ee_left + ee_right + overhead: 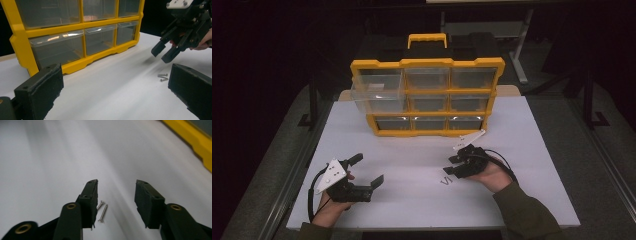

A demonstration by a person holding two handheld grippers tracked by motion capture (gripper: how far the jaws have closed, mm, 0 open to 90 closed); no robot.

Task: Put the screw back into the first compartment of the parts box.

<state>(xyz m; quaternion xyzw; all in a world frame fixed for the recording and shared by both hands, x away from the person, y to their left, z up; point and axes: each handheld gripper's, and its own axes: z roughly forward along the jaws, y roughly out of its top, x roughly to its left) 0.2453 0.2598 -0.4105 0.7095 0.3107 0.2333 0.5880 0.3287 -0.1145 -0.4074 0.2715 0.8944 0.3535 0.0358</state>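
Screws (pixel 102 210) lie on the table (pixel 537 150) toward its near edge, between the right gripper's (pixel 116 195) parted, empty jaws, so pickup calls for lowering and pinching; the left gripper (pixel 368 172) idles wide apart.

too small in the high view to tell apart as two: screws (pixel 446 181) on the white table (pixel 412 200). in the right gripper view, partly hidden behind one black jaw of the right gripper (pixel 116 195); heads and thread blurred. yellow drawer cabinet (pixel 197 142) cut off by the upper right corner there, and by the top edge in the left gripper view. drawer contents unreadable through the clear fronts. left gripper (pixel 112 97) cut off at the bottom and right edges.
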